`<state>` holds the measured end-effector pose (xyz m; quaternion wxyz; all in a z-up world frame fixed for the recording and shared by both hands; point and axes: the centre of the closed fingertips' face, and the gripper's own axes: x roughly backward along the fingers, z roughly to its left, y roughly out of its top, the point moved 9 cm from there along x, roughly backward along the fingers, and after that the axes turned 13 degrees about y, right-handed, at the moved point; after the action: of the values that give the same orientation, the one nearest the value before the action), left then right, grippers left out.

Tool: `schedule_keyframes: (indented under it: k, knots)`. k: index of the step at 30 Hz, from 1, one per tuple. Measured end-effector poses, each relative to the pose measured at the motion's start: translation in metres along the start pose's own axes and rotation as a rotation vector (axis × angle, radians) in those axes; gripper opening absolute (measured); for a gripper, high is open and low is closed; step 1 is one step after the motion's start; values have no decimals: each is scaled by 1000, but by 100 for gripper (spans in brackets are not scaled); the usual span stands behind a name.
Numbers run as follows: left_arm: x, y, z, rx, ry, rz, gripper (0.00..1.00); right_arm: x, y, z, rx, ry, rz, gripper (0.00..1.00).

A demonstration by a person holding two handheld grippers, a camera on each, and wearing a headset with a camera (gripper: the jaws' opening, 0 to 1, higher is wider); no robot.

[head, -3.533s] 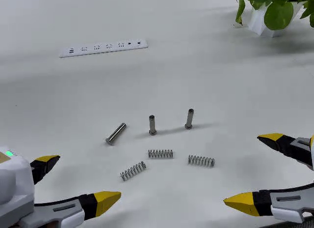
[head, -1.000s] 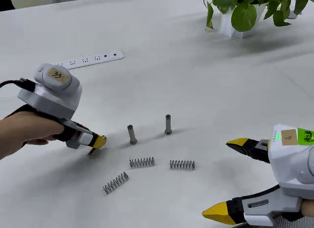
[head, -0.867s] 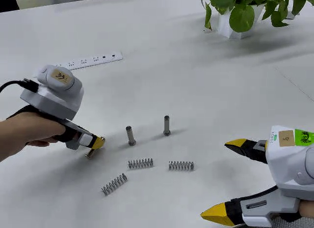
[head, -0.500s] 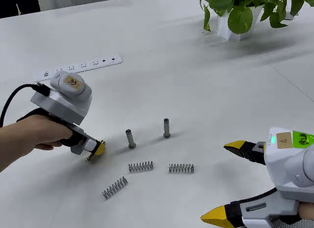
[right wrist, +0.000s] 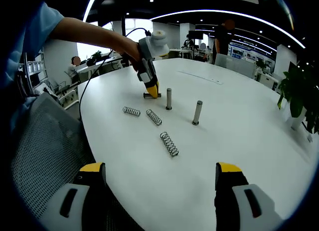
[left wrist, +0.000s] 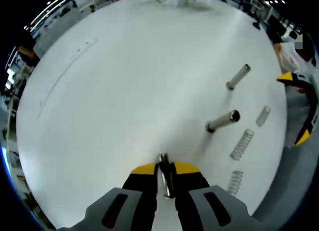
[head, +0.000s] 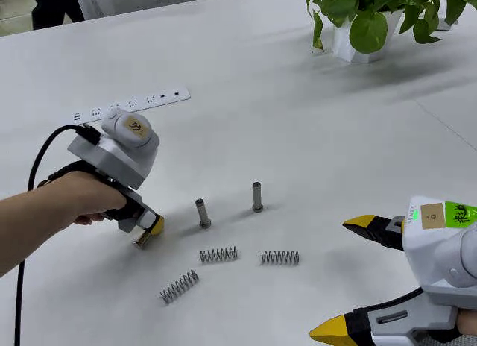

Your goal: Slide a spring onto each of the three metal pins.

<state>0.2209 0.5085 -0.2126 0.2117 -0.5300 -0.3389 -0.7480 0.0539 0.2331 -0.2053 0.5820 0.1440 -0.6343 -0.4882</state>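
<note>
Bare metal shows on the white table [head: 298,122] in three pins. The first pin [left wrist: 165,180] is clamped between the yellow-tipped jaws of the left gripper [left wrist: 165,167], which are closed down to the width of the pin. This gripper is held by a hand [head: 83,198] and is pointed down at the table, to the left of the other parts. It cannot be told whether the first pin is touching the surface.

The two other pins are stood upright on their heads, apart from each other. The nearer pin [head: 202,212] is found just to the right of the left gripper, and the farther pin [head: 257,197] is placed further right and a little behind.

Three springs are laid flat on the table in front of the upright pins: the left spring [head: 179,285], the middle spring [head: 218,254] and the right spring [head: 280,257]. They are separated from each other and from the pins.

The right gripper [head: 344,279] is held at the lower right, well apart from the springs. Its jaws are spread wide and nothing is held between them. In the right gripper view, the pins and springs are seen ahead between the two tips.

A white power strip [head: 130,105] is laid further back. A potted plant [head: 369,29] is placed at the far right. A black cable [head: 16,309] is led away from the left gripper.
</note>
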Motion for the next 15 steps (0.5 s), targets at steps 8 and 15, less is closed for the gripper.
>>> schedule_keyframes:
  k: [8, 15]
  knots:
    - [-1, 1, 0, -13, 23, 25, 9, -1, -2, 0, 10, -3, 15, 92]
    - [0, -4, 3, 36, -1, -4, 8, -1, -2, 0, 13, -3, 24, 92]
